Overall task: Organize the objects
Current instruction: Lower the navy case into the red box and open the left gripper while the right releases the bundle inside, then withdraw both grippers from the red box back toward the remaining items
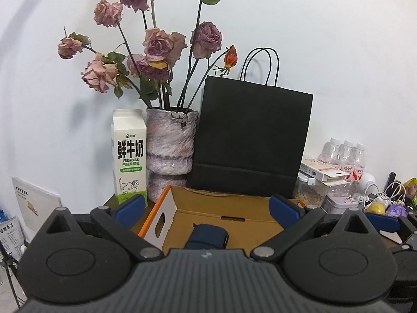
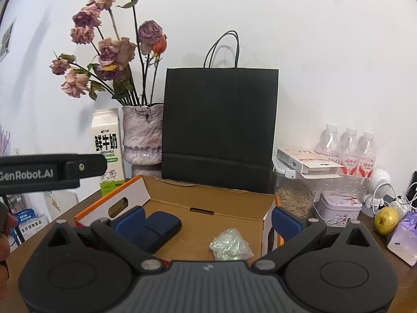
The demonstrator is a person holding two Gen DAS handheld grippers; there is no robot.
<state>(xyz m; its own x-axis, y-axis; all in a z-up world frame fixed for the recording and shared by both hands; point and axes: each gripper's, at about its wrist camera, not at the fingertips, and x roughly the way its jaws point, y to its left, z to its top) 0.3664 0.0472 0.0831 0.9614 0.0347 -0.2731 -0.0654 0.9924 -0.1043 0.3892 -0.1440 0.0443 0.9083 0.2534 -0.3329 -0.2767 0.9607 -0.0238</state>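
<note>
We hover both grippers, fingers spread and empty, over an open cardboard box (image 2: 208, 203).

Between our right gripper (image 2: 208, 220) fingers lie a soft navy pouch (image 2: 161, 228) and a light crinkly plastic wad (image 2: 229, 245); we'd pinch the pouch mid-body. The pouch also sits between left gripper (image 1: 207, 206) fingers.

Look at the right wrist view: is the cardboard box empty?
No, the cardboard box holds a dark blue pouch on its left side and a crumpled iridescent wrapper nearer its right.

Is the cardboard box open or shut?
Open. The brown cardboard box has no lid over it; a dark blue pouch and a crumpled iridescent wrapper lie visible inside.
</note>
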